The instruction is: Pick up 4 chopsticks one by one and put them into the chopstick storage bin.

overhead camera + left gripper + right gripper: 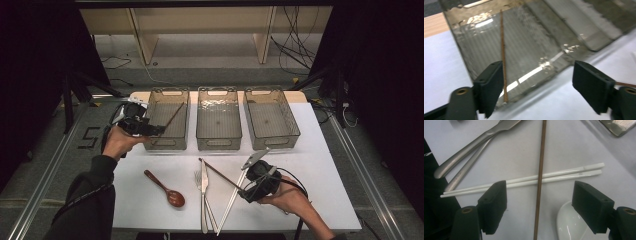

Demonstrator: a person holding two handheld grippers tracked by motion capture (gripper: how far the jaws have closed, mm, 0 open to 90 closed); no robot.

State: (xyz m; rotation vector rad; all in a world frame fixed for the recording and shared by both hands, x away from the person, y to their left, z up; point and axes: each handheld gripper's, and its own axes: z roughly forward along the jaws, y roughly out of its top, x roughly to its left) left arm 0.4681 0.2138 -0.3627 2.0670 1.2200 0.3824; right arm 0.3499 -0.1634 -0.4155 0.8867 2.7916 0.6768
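White table (pixel 325 150) lies bare between right tongs (pixel 239 189) and bins (pixel 272 117).

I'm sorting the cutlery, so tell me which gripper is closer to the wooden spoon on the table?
Left, narrowly, I think. The left gripper hovers at the leftmost bin, beyond the wooden spoon; the right gripper sits farther off to its right, past the fork and chopsticks.
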